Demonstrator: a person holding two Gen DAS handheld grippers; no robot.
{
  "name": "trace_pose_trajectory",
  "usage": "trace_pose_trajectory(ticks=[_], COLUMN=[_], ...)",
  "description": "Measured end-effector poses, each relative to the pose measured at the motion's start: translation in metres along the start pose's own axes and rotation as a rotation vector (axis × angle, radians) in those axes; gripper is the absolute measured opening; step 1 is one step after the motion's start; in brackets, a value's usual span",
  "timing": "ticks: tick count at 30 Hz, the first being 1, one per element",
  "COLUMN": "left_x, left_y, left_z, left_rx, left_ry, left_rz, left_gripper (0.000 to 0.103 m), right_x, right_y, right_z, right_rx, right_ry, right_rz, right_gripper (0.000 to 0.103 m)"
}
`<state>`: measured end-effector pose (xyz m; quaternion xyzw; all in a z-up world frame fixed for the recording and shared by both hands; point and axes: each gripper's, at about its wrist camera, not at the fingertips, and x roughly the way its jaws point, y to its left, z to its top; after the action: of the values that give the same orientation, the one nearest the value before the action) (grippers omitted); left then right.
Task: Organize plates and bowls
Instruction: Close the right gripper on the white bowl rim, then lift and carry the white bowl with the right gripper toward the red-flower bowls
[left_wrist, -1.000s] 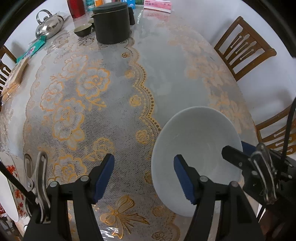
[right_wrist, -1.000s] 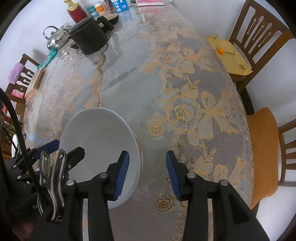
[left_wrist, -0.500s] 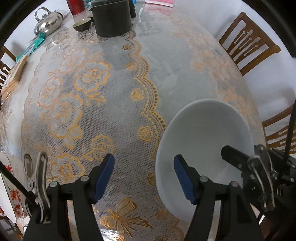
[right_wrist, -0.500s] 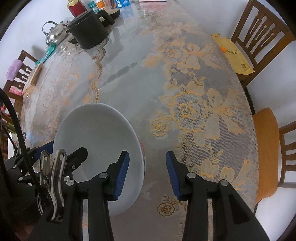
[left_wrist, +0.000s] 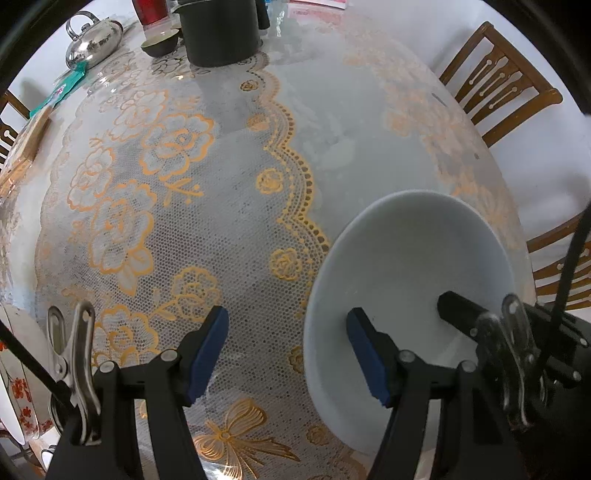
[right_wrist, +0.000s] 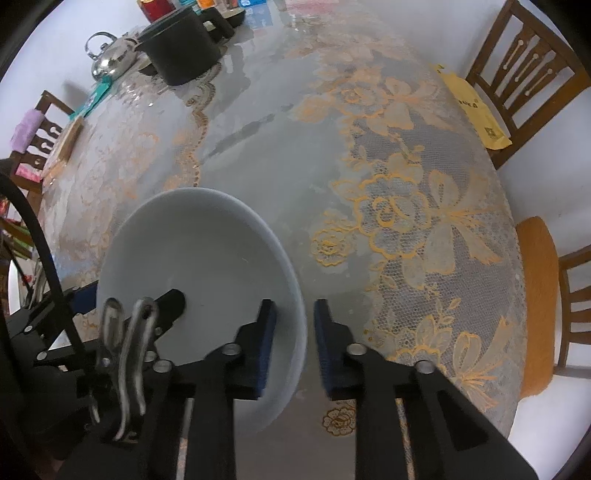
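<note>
A white bowl stands on the lace-covered table near its front edge. My left gripper is open and straddles the bowl's left rim, one blue pad inside and the other over the cloth, neither touching. In the right wrist view the same bowl has its right rim between the pads of my right gripper. Those jaws are closing, with the inner pad against the wall and the outer pad at the rim. Each gripper's black finger shows inside the bowl in the other's view.
At the far end stand a black pot, a steel kettle and a small dark bowl. Red-flowered plates sit at the left edge. Wooden chairs ring the table; one holds a yellow envelope.
My right gripper's jaws have narrowed from a wide gap onto the bowl's right rim. The left gripper has stayed open in the same spot.
</note>
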<state>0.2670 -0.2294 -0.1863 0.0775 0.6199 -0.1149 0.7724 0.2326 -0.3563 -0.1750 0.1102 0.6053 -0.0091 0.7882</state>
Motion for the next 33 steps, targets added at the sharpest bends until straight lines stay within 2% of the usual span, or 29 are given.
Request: trace_pose_trajectory(ticks=[2, 4, 6, 7, 9, 13, 17, 33], left_x=[0.000, -0.003, -0.007, -0.009, -0.010, -0.012, -0.018, -0.052], left_y=[0.000, -0.004, -0.010, -0.014, -0.017, -0.011, -0.010, -0.012], left_z=[0.001, 0.000, 0.000, 0.000, 0.001, 0.002, 0.001, -0.008], left_rx=[-0.004, 0.011, 0.037, 0.051, 0.045, 0.020, 0.014, 0.023], left_ry=[-0.006, -0.021, -0.045, -0.056, -0.063, -0.064, -0.068, -0.116], left_rz=[-0.010, -0.023, -0.014, -0.008, 0.005, -0.035, -0.043, -0.049], left_gripper=[0.064, 0.052, 0.028, 0.019, 0.019, 0.015, 0.011, 0.011], right_x=[-0.002, -0.002, -0.002, -0.002, -0.002, -0.003, -0.004, -0.037], right_y=[0.003, 0.002, 0.002, 0.001, -0.001, -0.002, -0.004, 0.003], right_z=[0.001, 0.001, 0.000, 0.000, 0.001, -0.001, -0.005, -0.014], right_rx=[-0.011, -0.006, -0.001, -0.001, 0.007, 0.010, 0.020, 0.010], right_ry=[-0.015, -0.021, -0.021, -0.019, -0.009, -0.009, -0.006, -0.051], right_rz=[-0.020, -0.018, -0.014, -0.013, -0.002, -0.002, 0.008, -0.002], right_gripper=[0.013, 0.013, 0.013, 0.013, 0.012, 0.012, 0.012, 0.012])
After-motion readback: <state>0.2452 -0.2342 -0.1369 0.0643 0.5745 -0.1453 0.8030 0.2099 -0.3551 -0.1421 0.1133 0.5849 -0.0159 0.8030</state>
